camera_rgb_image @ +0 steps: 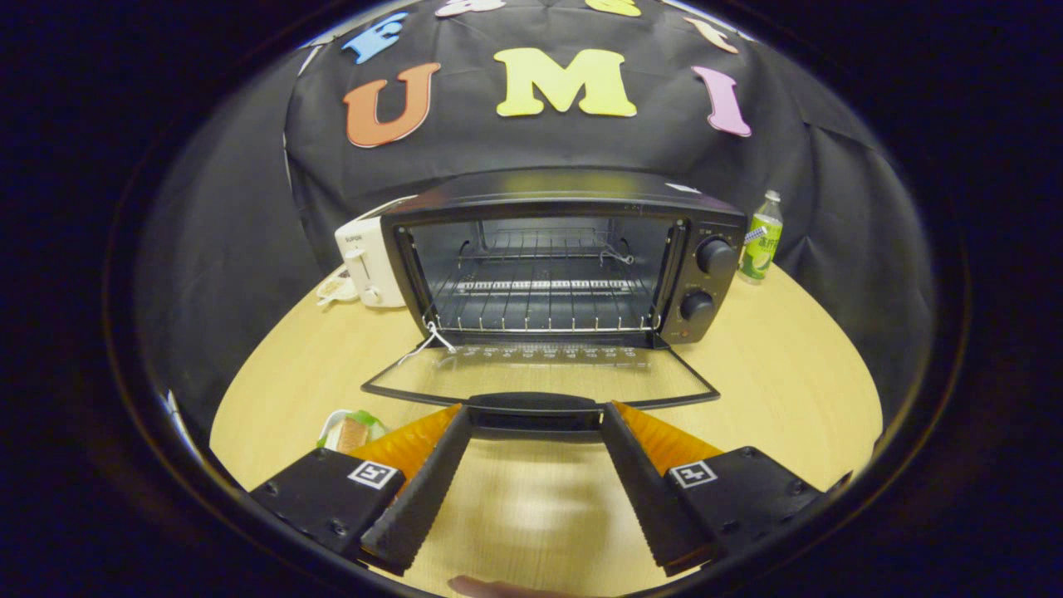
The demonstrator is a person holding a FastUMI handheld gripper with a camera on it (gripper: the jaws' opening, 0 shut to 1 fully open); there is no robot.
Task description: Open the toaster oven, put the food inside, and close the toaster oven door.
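Dim booth, soft overhead light; pale glare patch on wooden table and toaster oven top. Strong fisheye bending at edges. Focus sharp centrally, slight blur near fingers.

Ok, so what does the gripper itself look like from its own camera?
The gripper has two long wedge-shaped fingers with ridged, serrated inner faces. Each sits on a black block with screw heads, topped by a small square black-and-white marker. No cables visible. The jaws stand open.
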